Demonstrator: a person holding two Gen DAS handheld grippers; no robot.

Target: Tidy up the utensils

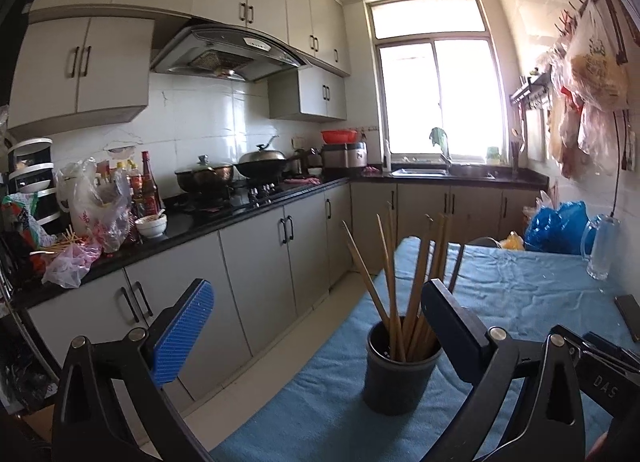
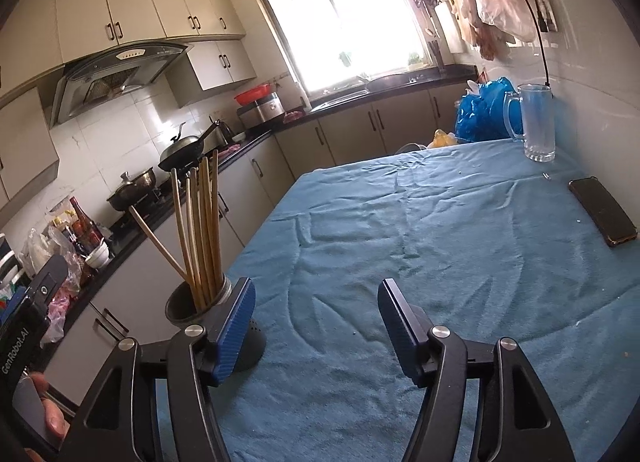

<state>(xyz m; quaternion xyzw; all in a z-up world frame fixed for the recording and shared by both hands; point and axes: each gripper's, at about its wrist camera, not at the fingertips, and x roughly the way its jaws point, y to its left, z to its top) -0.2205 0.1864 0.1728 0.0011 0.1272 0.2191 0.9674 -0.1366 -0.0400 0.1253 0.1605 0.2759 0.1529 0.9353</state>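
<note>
Chopsticks upright in dark cup, beside the left gripper's right finger.

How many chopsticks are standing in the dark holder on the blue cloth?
About 8, all upright in the dark holder: one chopstick leans out left, the rest bunch together. Overlap may hide one or two, so the count is approximate.

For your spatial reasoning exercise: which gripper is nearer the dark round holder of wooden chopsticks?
Cannot tell. The holder sits just ahead of the open left gripper, and just left of the open right gripper.
</note>
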